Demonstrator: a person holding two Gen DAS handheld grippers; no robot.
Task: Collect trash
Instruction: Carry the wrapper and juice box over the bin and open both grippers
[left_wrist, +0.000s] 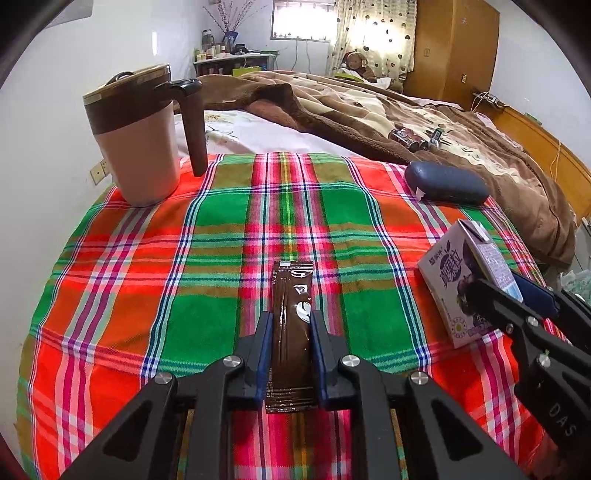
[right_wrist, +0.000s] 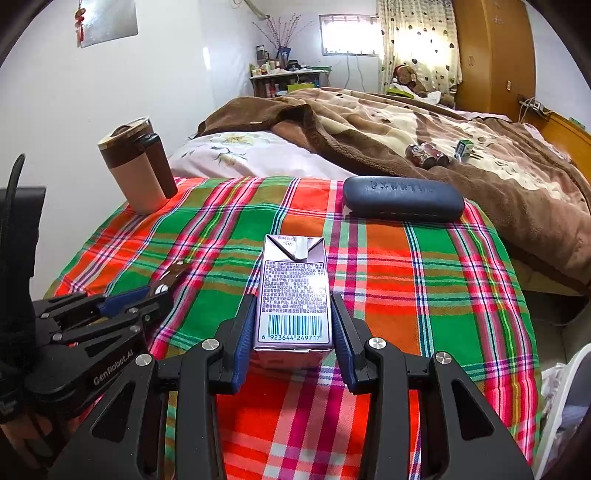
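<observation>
A brown coffee sachet (left_wrist: 290, 354) lies lengthwise on the plaid tablecloth (left_wrist: 207, 258), and my left gripper (left_wrist: 291, 319) is shut on its lower half, blue pads pressing both long edges. A purple drink carton (right_wrist: 293, 291) with a barcode stands between the pads of my right gripper (right_wrist: 293, 297), which is shut on its sides. The left wrist view shows that carton (left_wrist: 448, 273) at the right edge, held by the right gripper (left_wrist: 495, 284). In the right wrist view the left gripper (right_wrist: 162, 291) sits low at the left with the sachet (right_wrist: 173, 275) tip sticking out.
A pink and brown lidded mug (left_wrist: 136, 147) stands at the table's far left corner. A dark blue glasses case (left_wrist: 447, 182) lies at the far right. Behind the table is a bed with a brown blanket (left_wrist: 369, 107), cans (left_wrist: 408, 138) and a small green carton (right_wrist: 463, 149).
</observation>
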